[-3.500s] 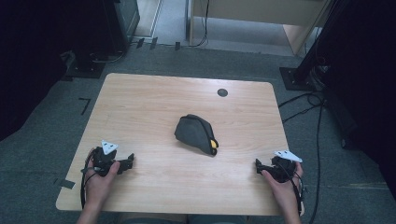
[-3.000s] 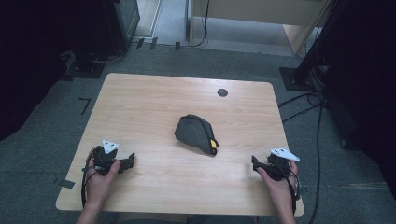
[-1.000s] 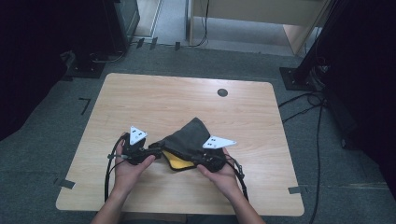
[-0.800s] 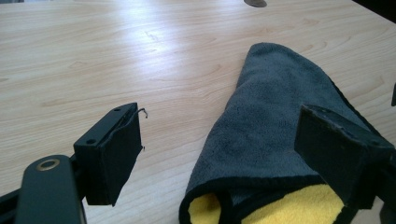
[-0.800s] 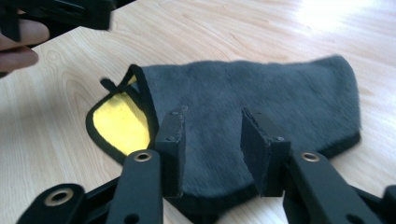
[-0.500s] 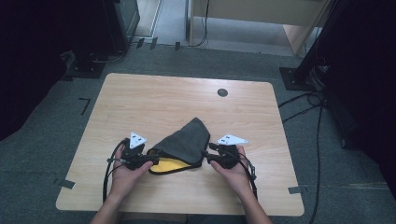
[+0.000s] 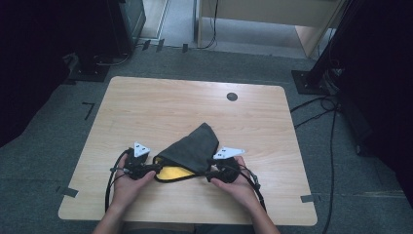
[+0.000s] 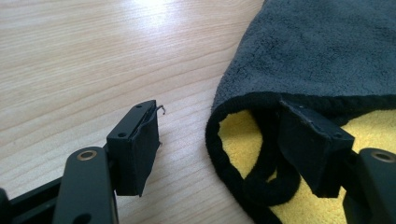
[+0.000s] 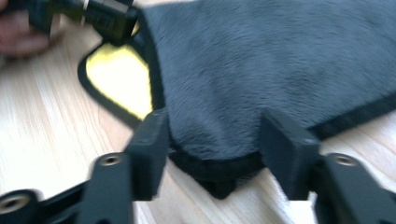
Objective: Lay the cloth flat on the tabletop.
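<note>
The grey microfibre cloth (image 7: 192, 148) with its yellow underside (image 7: 176, 172) lies folded in a rough triangle near the middle of your side of the light wooden tabletop (image 7: 146, 112), one corner pointing away from you. Your left gripper (image 8: 219, 149) has just been closing: its jaws stand apart, one inside the black-edged fold at the cloth's left corner, the other on bare wood beside it, not pinching. Your right gripper (image 9: 210, 140) has just been opening; its spread jaws straddle the cloth's right corner without pressing it. A dark round grommet (image 7: 232, 96) sits near the table's far edge. The table stands on grey carpet (image 7: 58, 146), with tape marks (image 7: 88, 108), black stand bases (image 7: 307, 80) and cables (image 7: 331, 126) around it.
</note>
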`<move>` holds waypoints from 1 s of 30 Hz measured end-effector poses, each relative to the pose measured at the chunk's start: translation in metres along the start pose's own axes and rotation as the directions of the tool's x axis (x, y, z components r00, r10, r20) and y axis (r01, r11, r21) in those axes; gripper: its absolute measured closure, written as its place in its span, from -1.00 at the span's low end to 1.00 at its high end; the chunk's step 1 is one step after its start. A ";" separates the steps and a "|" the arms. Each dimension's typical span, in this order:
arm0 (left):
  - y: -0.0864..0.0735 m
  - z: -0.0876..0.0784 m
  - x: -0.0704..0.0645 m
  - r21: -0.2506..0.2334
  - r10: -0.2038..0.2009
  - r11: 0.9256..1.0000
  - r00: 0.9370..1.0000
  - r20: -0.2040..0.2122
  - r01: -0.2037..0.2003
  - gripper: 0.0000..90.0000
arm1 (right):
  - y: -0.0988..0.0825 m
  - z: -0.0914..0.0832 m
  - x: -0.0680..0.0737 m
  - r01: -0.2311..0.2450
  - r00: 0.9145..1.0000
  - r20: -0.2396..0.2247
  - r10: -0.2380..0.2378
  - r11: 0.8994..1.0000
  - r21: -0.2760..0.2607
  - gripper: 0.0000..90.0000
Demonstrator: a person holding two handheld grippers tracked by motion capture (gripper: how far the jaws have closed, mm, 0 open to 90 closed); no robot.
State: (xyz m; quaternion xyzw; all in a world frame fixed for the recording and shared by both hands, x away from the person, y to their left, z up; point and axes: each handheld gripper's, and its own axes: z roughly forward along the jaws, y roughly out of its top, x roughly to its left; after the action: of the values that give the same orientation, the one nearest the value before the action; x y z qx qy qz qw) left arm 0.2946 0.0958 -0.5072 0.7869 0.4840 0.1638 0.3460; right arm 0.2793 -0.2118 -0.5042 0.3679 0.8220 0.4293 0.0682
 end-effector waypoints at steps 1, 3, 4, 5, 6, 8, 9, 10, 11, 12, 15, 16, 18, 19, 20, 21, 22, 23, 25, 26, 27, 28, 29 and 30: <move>0.000 0.000 0.001 0.001 0.001 1.000 1.000 -0.004 -0.001 -0.33 | 0.000 0.001 0.004 0.035 0.999 0.008 -0.035 0.999 0.004 -0.13; 0.000 0.000 0.002 0.003 0.004 1.000 1.000 -0.011 -0.004 -0.34 | -0.001 0.003 0.010 0.098 0.994 0.051 -0.100 0.995 0.026 -0.12; -0.001 0.001 0.002 0.002 -0.002 1.000 1.000 -0.009 0.002 -0.34 | -0.002 0.005 0.012 0.120 0.990 0.074 -0.122 0.992 0.035 -0.09; -0.001 0.001 0.004 0.005 -0.005 1.000 1.000 -0.009 0.005 -0.34 | -0.002 0.006 0.013 0.135 0.986 0.096 -0.138 0.990 0.038 0.01; -0.001 0.001 0.004 0.004 -0.007 1.000 1.000 -0.010 0.007 -0.34 | -0.003 0.007 0.014 0.142 0.981 0.127 -0.146 0.989 0.038 0.18; -0.001 0.000 0.005 0.000 -0.014 1.000 1.000 -0.011 0.014 -0.35 | -0.003 0.006 0.012 0.129 0.982 0.138 -0.132 0.991 0.026 0.36; -0.001 0.000 0.006 -0.001 -0.015 1.000 1.000 -0.011 0.015 -0.34 | -0.002 0.004 0.010 0.114 0.986 0.123 -0.114 0.993 0.011 0.46; -0.001 0.000 0.006 -0.002 -0.015 1.000 1.000 -0.013 0.015 -0.34 | -0.001 0.001 0.008 0.092 0.991 0.095 -0.091 0.996 -0.010 0.54; 0.000 0.000 0.006 -0.005 -0.019 1.000 1.000 -0.014 0.019 -0.34 | 0.000 -0.002 0.006 0.078 0.994 0.081 -0.076 0.996 -0.033 0.66; 0.000 -0.001 0.007 -0.004 -0.021 1.000 1.000 -0.012 0.021 -0.35 | 0.001 -0.005 0.005 0.076 0.995 0.074 -0.071 0.996 -0.056 0.71; 0.000 -0.003 0.008 -0.014 -0.033 0.999 0.999 -0.006 0.033 -0.34 | 0.007 -0.013 0.005 0.063 0.996 0.073 -0.054 0.989 -0.131 0.89; 0.001 -0.003 0.008 -0.015 -0.034 0.999 0.999 -0.006 0.034 -0.34 | 0.010 -0.014 0.005 0.063 0.996 0.075 -0.053 0.989 -0.135 0.89; 0.001 -0.004 0.009 -0.018 -0.038 0.999 0.999 -0.009 0.037 -0.34 | 0.014 -0.013 0.005 0.051 0.997 0.070 -0.041 0.990 -0.133 0.88; 0.001 -0.005 0.010 -0.023 -0.042 0.999 0.999 -0.008 0.042 -0.33 | 0.015 -0.013 0.006 0.050 0.997 0.069 -0.041 0.990 -0.133 0.90; 0.001 -0.007 0.012 -0.029 -0.047 0.999 0.999 -0.006 0.046 -0.33 | 0.015 -0.012 0.007 0.056 0.996 0.070 -0.047 0.990 -0.132 0.93; 0.001 -0.008 0.013 -0.031 -0.051 0.998 0.999 -0.007 0.051 -0.33 | 0.016 -0.011 0.008 0.071 0.994 0.096 -0.059 0.989 -0.129 0.95; 0.001 -0.009 0.014 -0.033 -0.053 0.998 0.999 -0.006 0.053 -0.33 | 0.018 -0.011 0.008 0.075 0.992 0.106 -0.061 0.988 -0.136 0.96; 0.001 -0.009 0.016 -0.034 -0.059 0.998 0.998 -0.005 0.059 -0.33 | 0.022 -0.011 0.006 0.054 0.994 0.104 -0.039 0.987 -0.151 0.97; 0.000 -0.008 0.019 -0.031 -0.059 0.998 0.998 -0.017 0.058 -0.33 | 0.038 -0.011 0.003 0.015 0.994 0.108 0.006 0.982 -0.186 0.98; 0.000 -0.007 0.019 -0.032 -0.062 0.998 0.998 -0.015 0.062 -0.33 | 0.045 -0.009 0.001 0.012 0.994 0.109 0.010 0.981 -0.194 0.98; 0.000 -0.007 0.020 -0.032 -0.065 0.997 0.998 -0.012 0.064 -0.33 | 0.059 -0.005 0.000 0.019 0.993 0.115 0.004 0.980 -0.200 0.98; 0.001 -0.007 0.020 -0.034 -0.065 0.997 0.998 -0.012 0.064 -0.33 | 0.072 0.000 0.000 0.032 0.992 0.128 -0.007 0.980 -0.198 0.98; 0.001 -0.007 0.020 -0.037 -0.064 0.997 0.998 -0.012 0.064 -0.33 | 0.085 0.006 0.000 0.047 0.990 0.142 -0.018 0.979 -0.198 0.98; 0.001 -0.007 0.020 -0.037 -0.064 0.997 0.998 -0.012 0.064 -0.33 | 0.099 0.013 -0.001 0.060 0.989 0.146 -0.030 0.977 -0.205 0.98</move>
State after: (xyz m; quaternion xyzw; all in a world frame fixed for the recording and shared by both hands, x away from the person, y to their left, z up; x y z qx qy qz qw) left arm 0.3002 0.1163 -0.5031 0.7635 0.5080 0.1665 0.3624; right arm 0.3397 -0.1683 -0.4370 0.3697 0.7734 0.4844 0.1744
